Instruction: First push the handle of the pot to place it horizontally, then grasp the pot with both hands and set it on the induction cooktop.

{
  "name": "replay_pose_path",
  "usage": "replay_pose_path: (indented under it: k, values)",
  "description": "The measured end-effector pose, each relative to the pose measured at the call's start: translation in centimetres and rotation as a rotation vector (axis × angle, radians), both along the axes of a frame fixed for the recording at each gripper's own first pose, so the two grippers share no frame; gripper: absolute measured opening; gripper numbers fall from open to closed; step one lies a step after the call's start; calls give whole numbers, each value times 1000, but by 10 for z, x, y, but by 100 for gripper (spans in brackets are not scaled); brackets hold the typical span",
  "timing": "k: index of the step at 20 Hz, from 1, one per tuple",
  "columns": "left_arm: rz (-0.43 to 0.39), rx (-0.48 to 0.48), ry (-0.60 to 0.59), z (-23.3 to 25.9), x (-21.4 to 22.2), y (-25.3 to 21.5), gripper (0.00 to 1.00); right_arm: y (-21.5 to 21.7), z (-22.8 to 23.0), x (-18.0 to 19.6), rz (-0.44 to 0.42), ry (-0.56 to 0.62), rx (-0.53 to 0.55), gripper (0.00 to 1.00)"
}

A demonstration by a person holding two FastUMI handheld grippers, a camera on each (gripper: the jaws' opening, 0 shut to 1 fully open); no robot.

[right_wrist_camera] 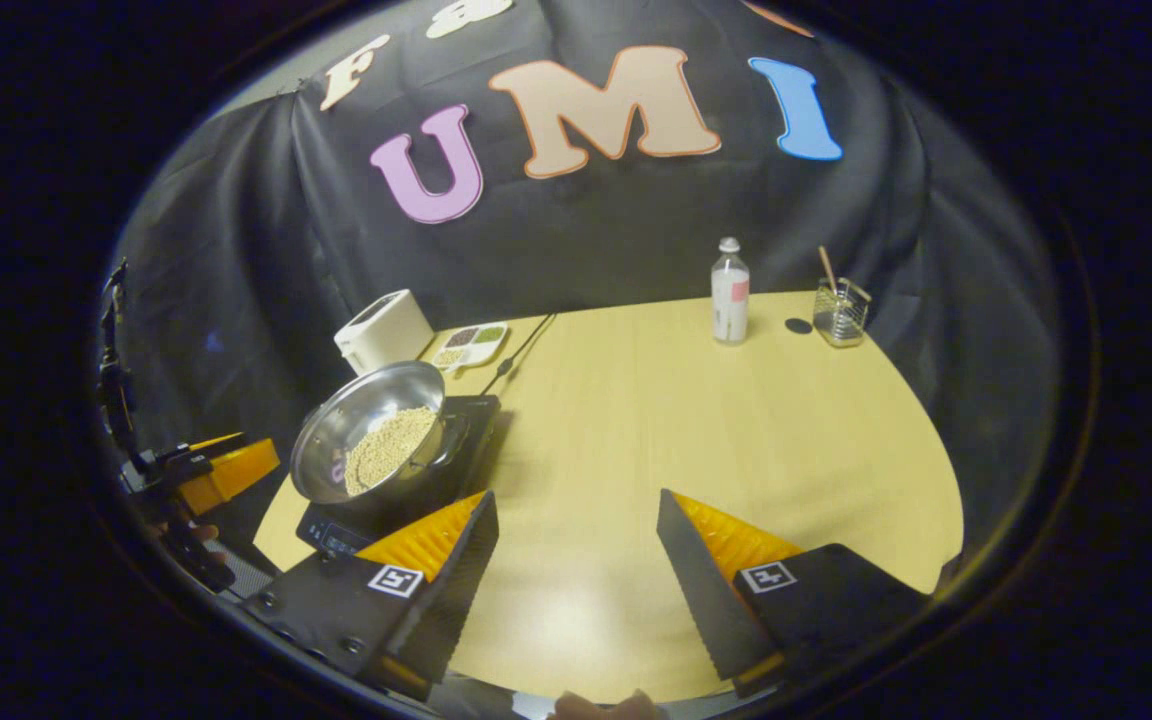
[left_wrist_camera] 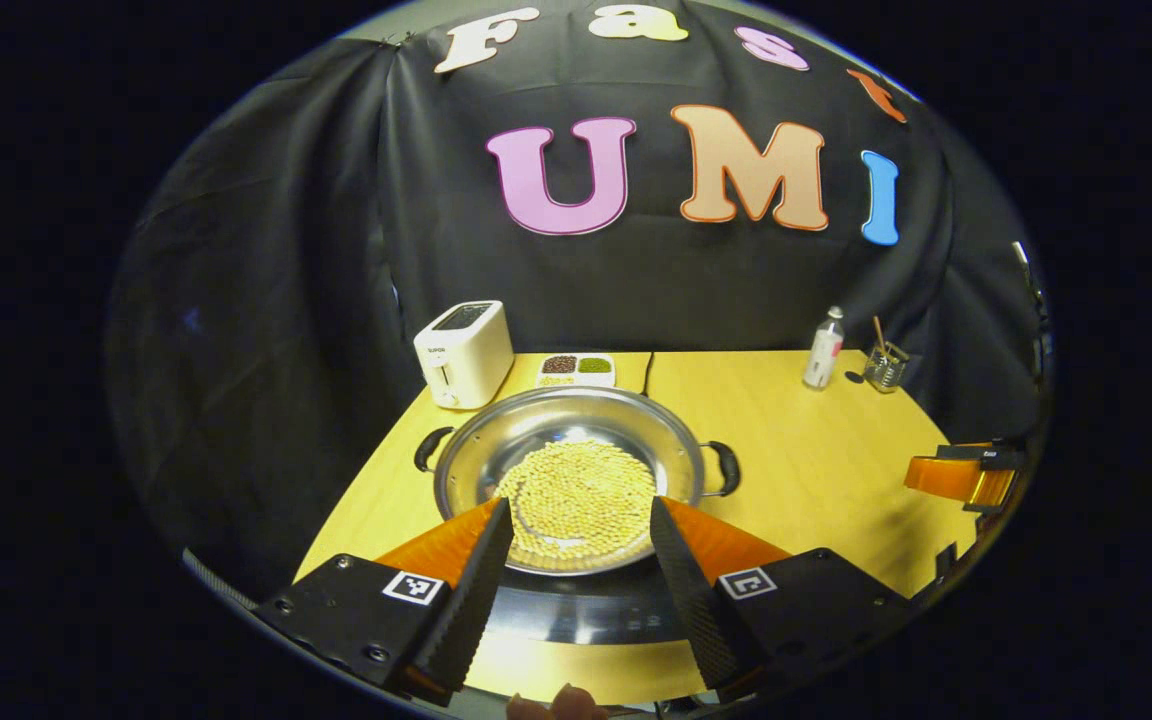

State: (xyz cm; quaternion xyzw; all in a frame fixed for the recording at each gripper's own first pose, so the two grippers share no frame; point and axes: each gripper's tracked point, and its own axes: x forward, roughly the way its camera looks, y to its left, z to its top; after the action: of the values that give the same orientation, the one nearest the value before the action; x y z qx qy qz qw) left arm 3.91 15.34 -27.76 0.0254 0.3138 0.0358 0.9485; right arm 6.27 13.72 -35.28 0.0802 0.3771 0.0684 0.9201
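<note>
The shallow round stainless-steel pot [left_wrist_camera: 570, 470], filled with pale yellow beans [left_wrist_camera: 576, 497], sits on the flat black induction cooktop [left_wrist_camera: 586, 608], its two black loop handles [left_wrist_camera: 722, 467] lying at 3 and 9 o'clock in the left gripper view. The left gripper [left_wrist_camera: 581, 525] spreads wide and holds nothing, its fingers framing the pot's near rim. In the right gripper view, the right gripper [right_wrist_camera: 576, 515] also gapes wide and empty over the bare yellow wooden table [right_wrist_camera: 736, 430], with the pot at its 10 o'clock. A white toaster [left_wrist_camera: 463, 353] stands at the pot's 11 o'clock, a clear plastic bottle [right_wrist_camera: 730, 291] at the far edge.
</note>
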Motion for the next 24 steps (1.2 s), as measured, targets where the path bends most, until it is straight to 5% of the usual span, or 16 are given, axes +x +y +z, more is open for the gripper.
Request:
replay_pose_path:
  k: [7,13,24]
  values:
    - [-72,46,-86,53,-9,-44,84,-42,54,-11,-79,-129,28,94]
    - [-100,-25,-232,119,-2,-74,84,-62,120,-21,-119,-243,-9,94]
    - [-105,-132,-529,255,-63,-94,84,-69,292,-84,-133,-542,-142,93]
